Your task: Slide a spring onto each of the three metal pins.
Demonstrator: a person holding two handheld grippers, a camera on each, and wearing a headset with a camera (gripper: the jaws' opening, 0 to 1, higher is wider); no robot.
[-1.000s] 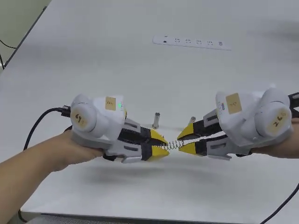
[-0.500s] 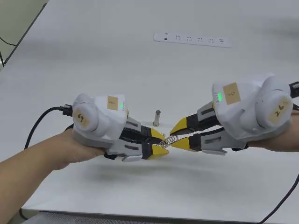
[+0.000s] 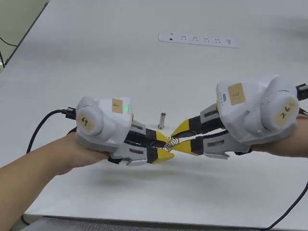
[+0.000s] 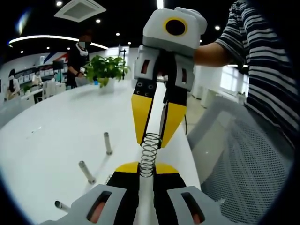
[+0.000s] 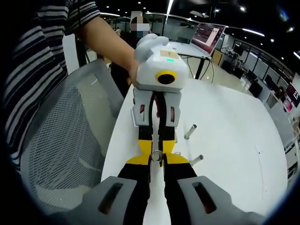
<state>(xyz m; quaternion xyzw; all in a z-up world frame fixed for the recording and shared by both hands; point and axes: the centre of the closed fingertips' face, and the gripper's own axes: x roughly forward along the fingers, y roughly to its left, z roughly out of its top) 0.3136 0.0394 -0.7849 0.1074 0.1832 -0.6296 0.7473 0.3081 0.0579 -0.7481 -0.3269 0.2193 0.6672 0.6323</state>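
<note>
- The white table (image 3: 144, 62) is stretching across the head view.
- The left tool (image 3: 164, 147), left of centre, is pinching one end of the spring (image 3: 171, 142) in narrow jaws.
- The right tool (image 3: 179, 139), right of centre, is pinching the spring's other end, jaws narrow.
- A metal pin (image 3: 162, 120) is standing upright just above the spring.
- The spring is bridging both tools' tips at mid-frame.

I look down on a wide white tabletop (image 3: 96, 48), with a white power strip (image 3: 198, 41) lying near its far edge. A grey mesh chair (image 5: 61, 140) stands beside it. The room is an open office with a dark ceiling, round spotlights (image 4: 58, 3) and a square air vent (image 4: 79, 9). I also see a leafy green plant (image 4: 105, 70) and a lit screen (image 5: 206, 35) further back.
</note>
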